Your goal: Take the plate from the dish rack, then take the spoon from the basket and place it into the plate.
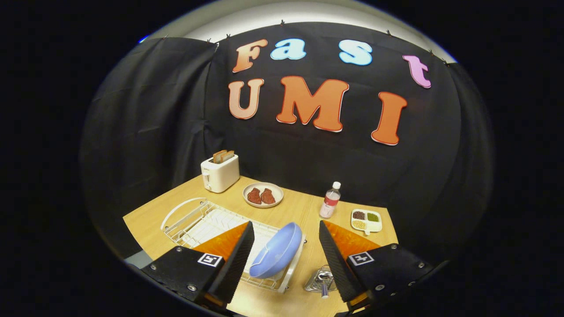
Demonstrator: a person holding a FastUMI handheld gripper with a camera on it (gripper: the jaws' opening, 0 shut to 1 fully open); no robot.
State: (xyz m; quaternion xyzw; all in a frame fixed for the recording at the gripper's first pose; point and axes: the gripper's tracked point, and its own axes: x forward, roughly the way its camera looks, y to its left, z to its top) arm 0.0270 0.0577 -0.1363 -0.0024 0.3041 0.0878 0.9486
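Just now the gripper [286, 235] hangs released, its fingers spread wide above the light wooden desk [299, 207]. Between them the pale blue round plate [277, 251] leans tilted in the white wire dish rack [194, 220]. By the right finger sits a small metal basket [318, 281] holding a spoon [324, 288].

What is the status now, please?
Claw open, empty. Blue plastic plate standing tilted in white wire dish rack, between the fingers. Spoon in metal basket, untouched. Path clear.
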